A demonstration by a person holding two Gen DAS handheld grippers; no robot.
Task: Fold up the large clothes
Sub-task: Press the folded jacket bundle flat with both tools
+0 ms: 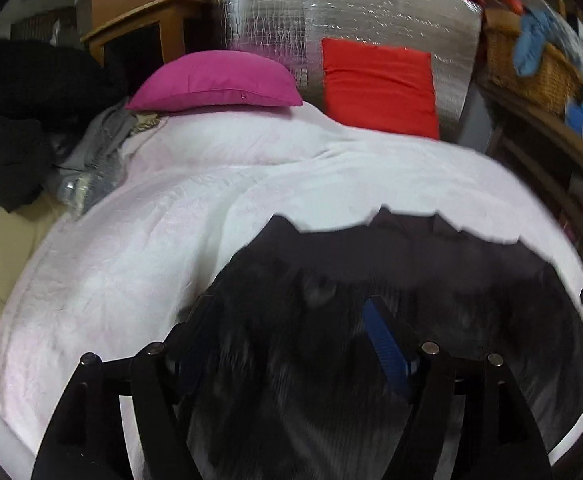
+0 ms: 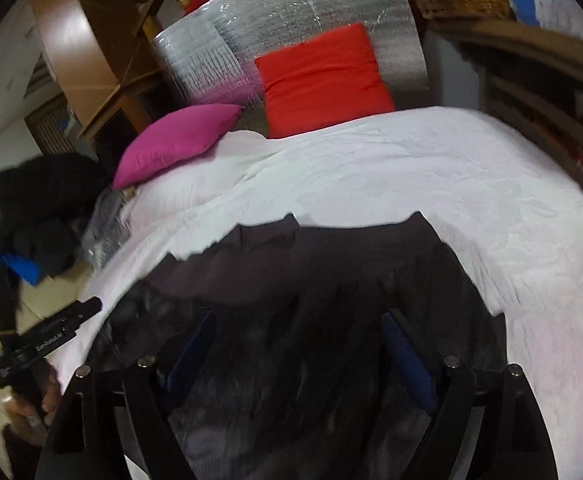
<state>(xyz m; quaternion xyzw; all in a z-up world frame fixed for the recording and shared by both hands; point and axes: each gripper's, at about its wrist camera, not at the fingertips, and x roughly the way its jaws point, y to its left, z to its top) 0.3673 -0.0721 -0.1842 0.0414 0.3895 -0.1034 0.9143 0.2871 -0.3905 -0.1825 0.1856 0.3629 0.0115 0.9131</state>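
One garment: a large dark garment (image 1: 391, 280) lies spread on the bed, filling the lower middle of both views; its far edge runs uneven across the white bedspread (image 1: 131, 264).
Left tongs: the left tongs (image 1: 291, 344) hover low over the cloth at the bottom of the left view, blue pads parted; dark fabric shows between the fingers, but whether any is pinched I cannot tell.
Right tongs: the right tongs (image 2: 295, 352) sit the same way at the bottom of the right view, fingers apart over the cloth, grip on it unclear.
Step in hand, as I judge it: taking the near edge at two points to carry it over toward the far edge.
Doing it well: close both tongs on one layer only, near the corners, at matching height; lift together so the cloth stays taut between them; lay the edge flush with the jagged far edge, then let go.
Risk: motion blur suggests speed; a lopsided lift would skew the fold or drag the bedspread.
Surroundings: a magenta pillow (image 1: 215, 80) and a red cushion (image 1: 379, 84) in the upper middle, against a silver foil panel (image 1: 331, 8); a heap of dark clothes (image 1: 19, 120) at left; a wicker basket (image 1: 531, 68) at upper right.
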